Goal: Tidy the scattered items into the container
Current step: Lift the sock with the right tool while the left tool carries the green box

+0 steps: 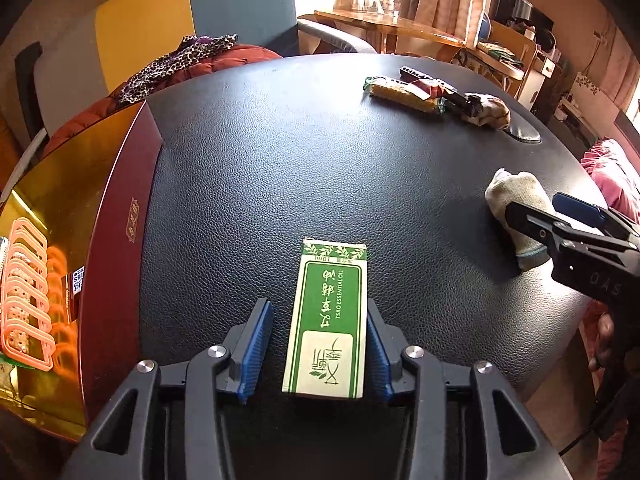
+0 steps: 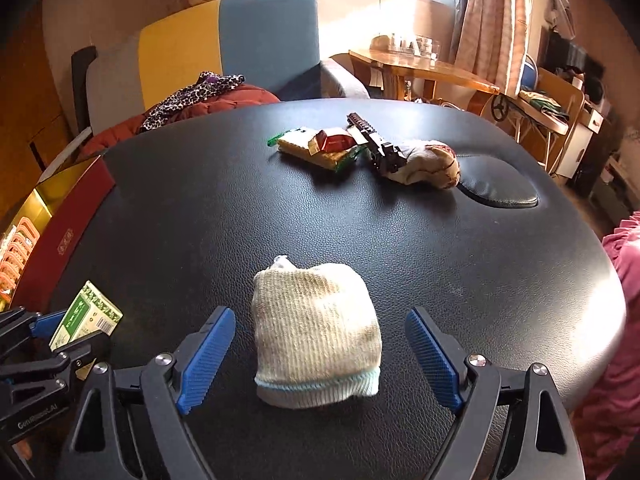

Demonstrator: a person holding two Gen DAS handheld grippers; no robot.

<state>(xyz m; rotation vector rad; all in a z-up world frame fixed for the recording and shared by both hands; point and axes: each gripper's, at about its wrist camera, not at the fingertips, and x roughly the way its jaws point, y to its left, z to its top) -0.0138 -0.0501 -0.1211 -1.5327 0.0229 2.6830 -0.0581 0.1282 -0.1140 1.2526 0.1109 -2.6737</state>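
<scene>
A green and white essential oil box (image 1: pixel 330 316) lies on the black table between the open fingers of my left gripper (image 1: pixel 320 344); the right pad touches its side, the left pad stands apart. It also shows in the right wrist view (image 2: pixel 86 316). A rolled beige sock (image 2: pixel 316 334) lies between the wide-open fingers of my right gripper (image 2: pixel 320 352), untouched; it also shows in the left wrist view (image 1: pixel 516 208). The red and gold container (image 1: pixel 116 240) stands at the table's left edge.
At the far side lie a snack packet (image 2: pixel 316 148), a black toy gun (image 2: pixel 376 144) and a patterned sock (image 2: pixel 428 162). Orange clips (image 1: pixel 28 292) lie in the container. A sofa with clothes stands behind the black leather table (image 1: pixel 320 160).
</scene>
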